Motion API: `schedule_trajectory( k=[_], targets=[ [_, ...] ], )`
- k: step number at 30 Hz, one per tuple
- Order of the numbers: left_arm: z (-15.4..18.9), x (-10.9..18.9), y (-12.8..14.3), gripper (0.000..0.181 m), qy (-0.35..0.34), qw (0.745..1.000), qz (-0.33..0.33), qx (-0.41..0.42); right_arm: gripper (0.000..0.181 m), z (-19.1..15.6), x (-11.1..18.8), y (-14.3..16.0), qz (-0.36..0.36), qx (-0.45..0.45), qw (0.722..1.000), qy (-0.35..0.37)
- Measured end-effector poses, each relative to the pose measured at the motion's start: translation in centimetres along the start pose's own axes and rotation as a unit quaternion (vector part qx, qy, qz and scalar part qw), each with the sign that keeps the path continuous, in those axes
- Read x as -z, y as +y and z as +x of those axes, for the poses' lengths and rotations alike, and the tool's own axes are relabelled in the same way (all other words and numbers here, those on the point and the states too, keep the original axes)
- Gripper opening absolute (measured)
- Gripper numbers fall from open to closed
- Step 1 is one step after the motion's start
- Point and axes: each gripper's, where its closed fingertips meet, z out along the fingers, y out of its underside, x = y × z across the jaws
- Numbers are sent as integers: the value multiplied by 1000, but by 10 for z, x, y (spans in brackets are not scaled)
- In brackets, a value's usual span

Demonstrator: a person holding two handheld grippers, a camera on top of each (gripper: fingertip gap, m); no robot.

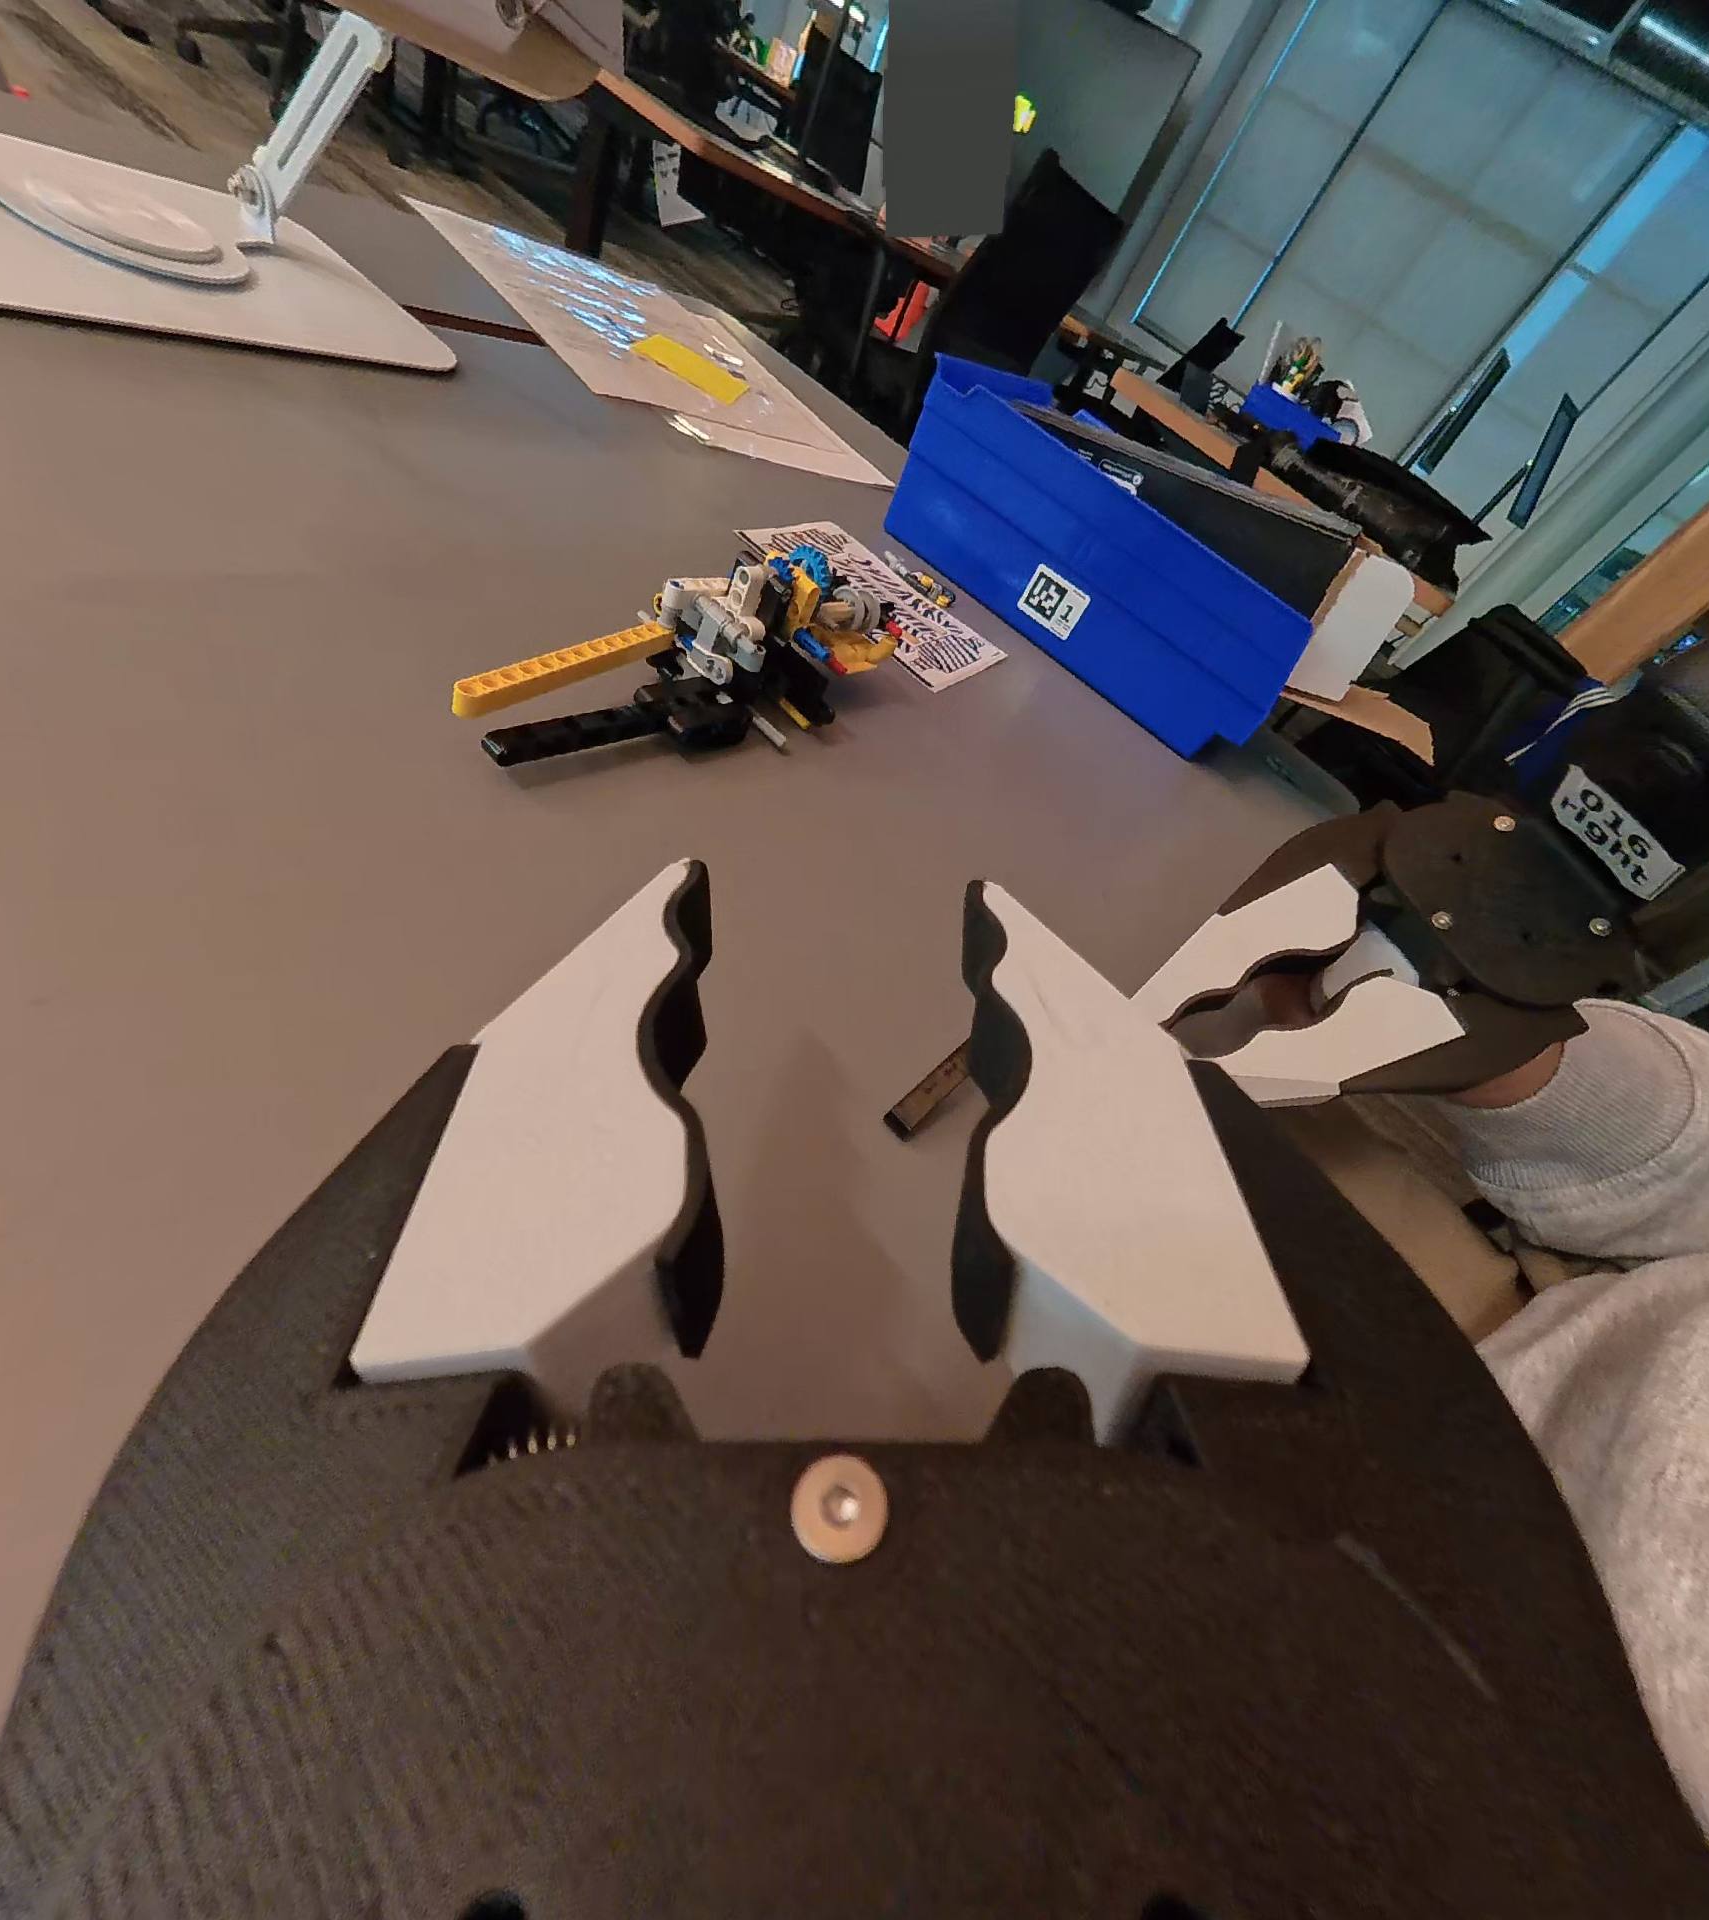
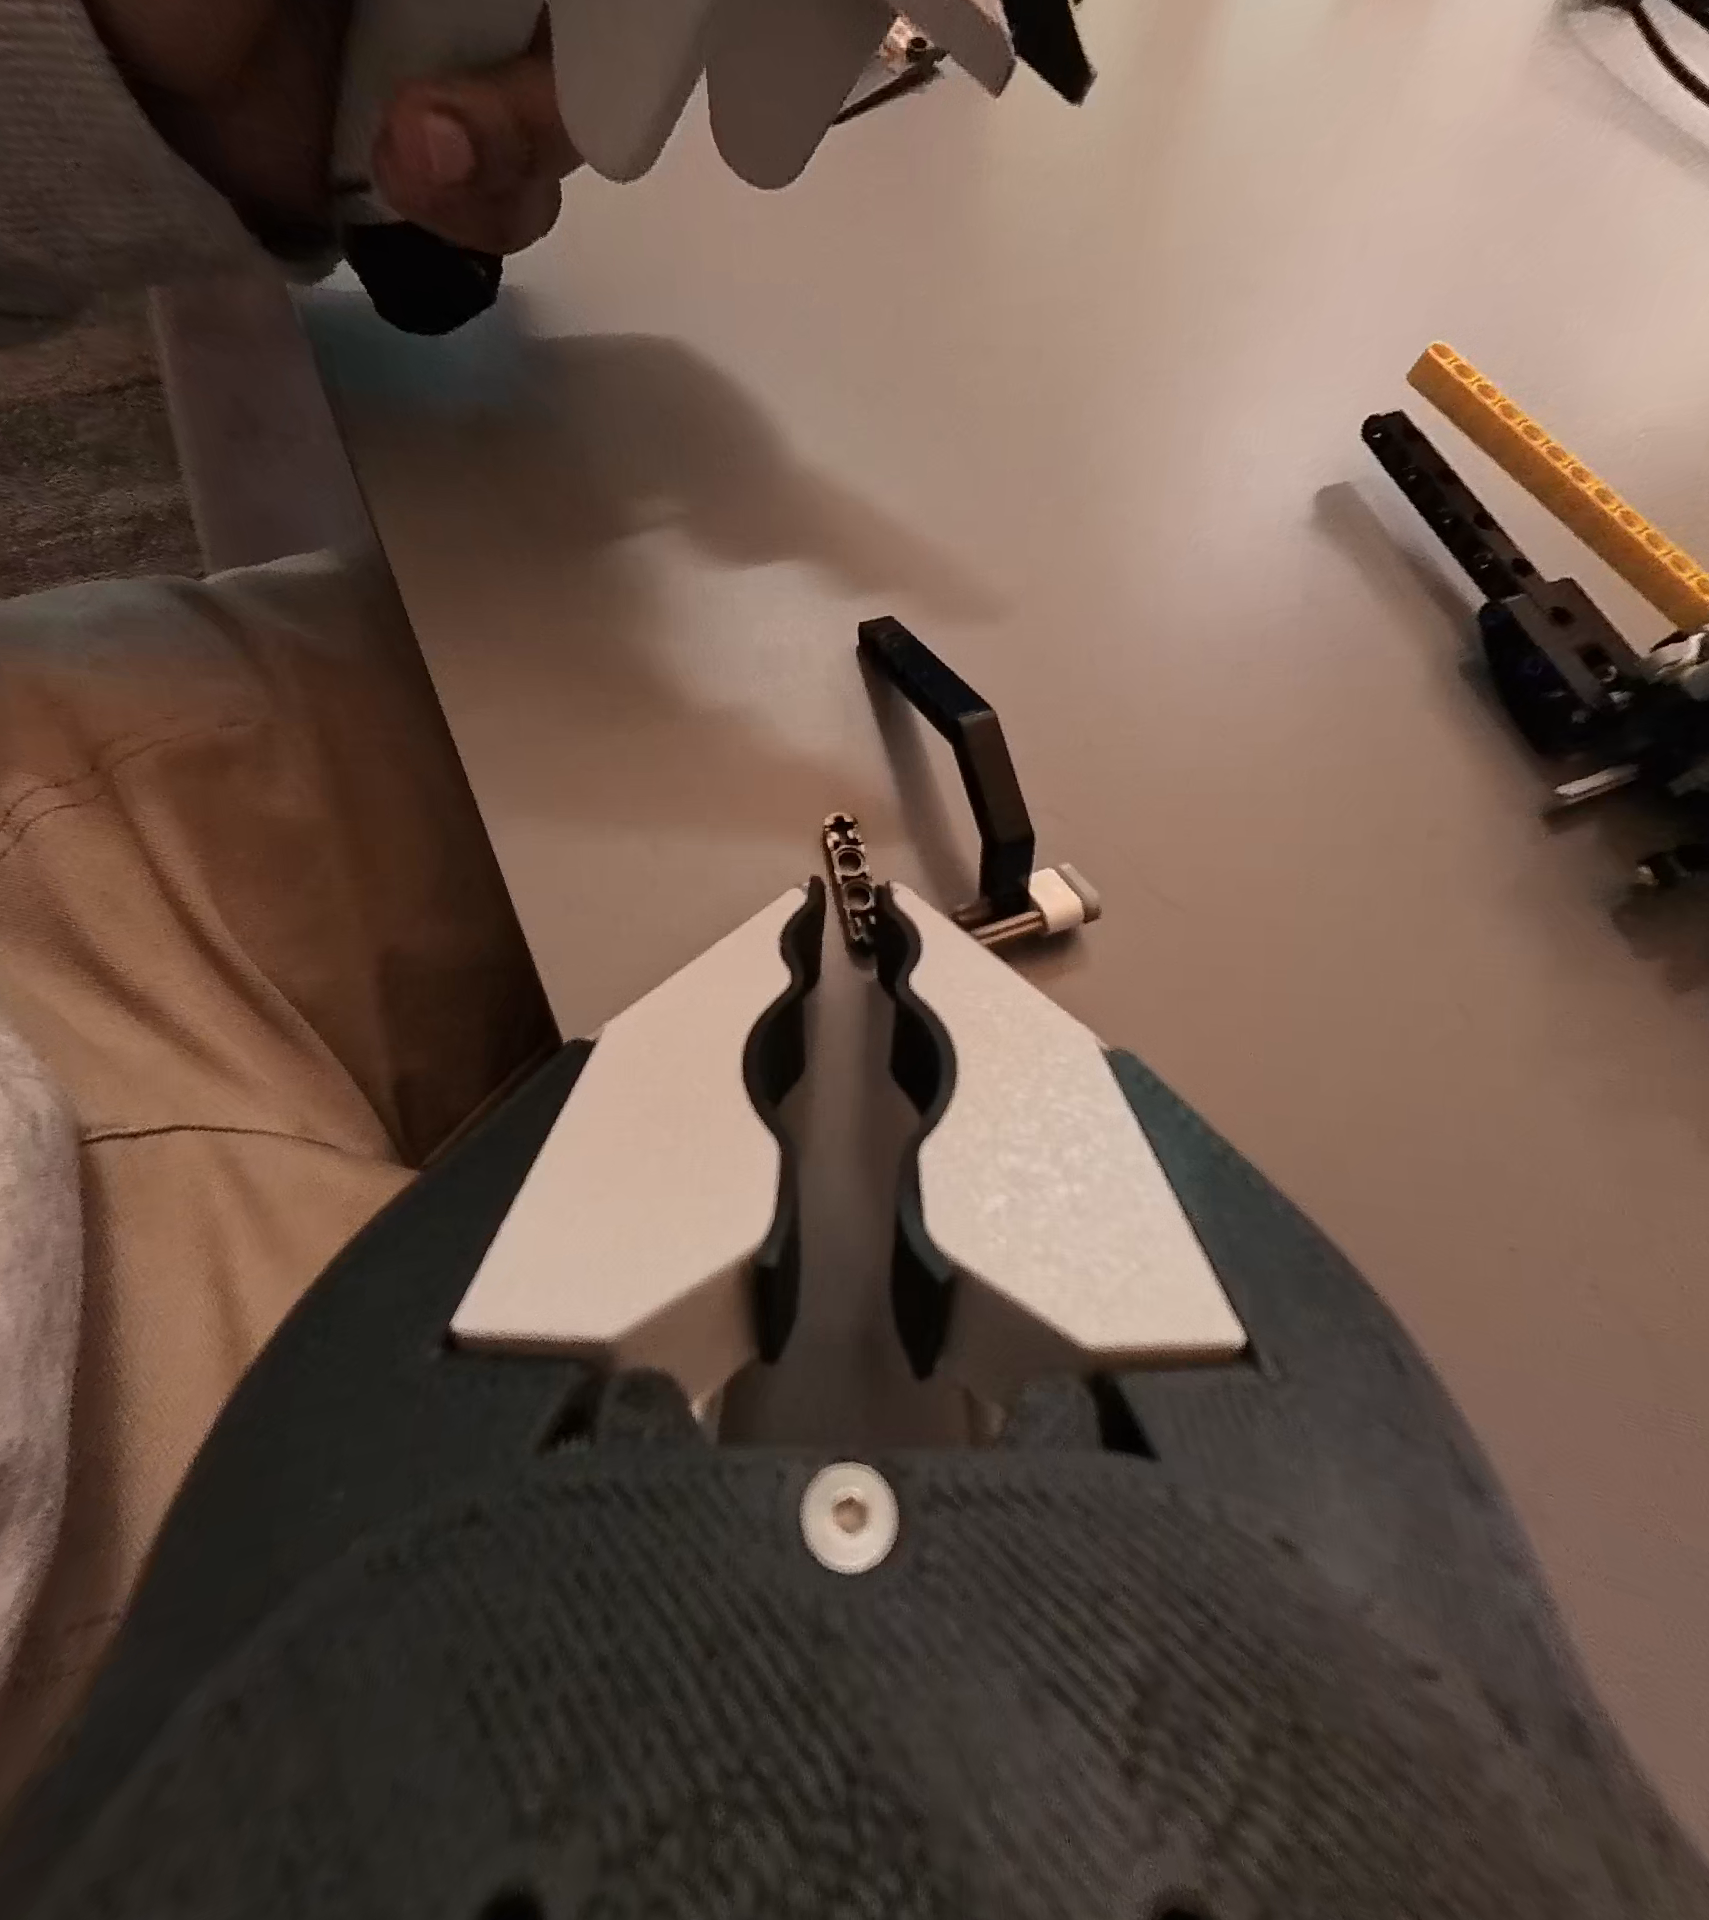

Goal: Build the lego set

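Grey worktop (image 1: 206, 623) in an open office carries a blue plastic bin (image 1: 1089, 582) and, beside it, the partly built yellow, black and grey lego assembly (image 1: 725, 644), so the build looks unfinished. Left tool (image 1: 834, 883) hangs released, empty. Right tool (image 2: 850, 894) is clenched on a small dark holed lego beam (image 2: 848, 868); a black bent lego beam (image 2: 975, 769), possibly pinned to a grey axle, lies loose nearby.

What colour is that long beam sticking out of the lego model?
Yellow beam; left wrist view shows it best.
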Motion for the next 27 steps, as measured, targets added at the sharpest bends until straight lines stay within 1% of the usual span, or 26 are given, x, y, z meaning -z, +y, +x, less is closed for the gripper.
schedule_trajectory(
  k=[1, 13, 27],
  targets=[
    [0, 0, 0, 47, 0, 1000, 0, 0, 8, 0, 0, -1, 2, 0, 1000, 1],
    [1, -2, 0, 47, 3, 1000, 0, 0, 8, 12, 13, -13, 57, -53, 997, 0],
    [1, -2, -1, 47, 3, 1000, 0, -1, 10, 16, 16, -15, 67, -60, 996, 11]
  ],
)
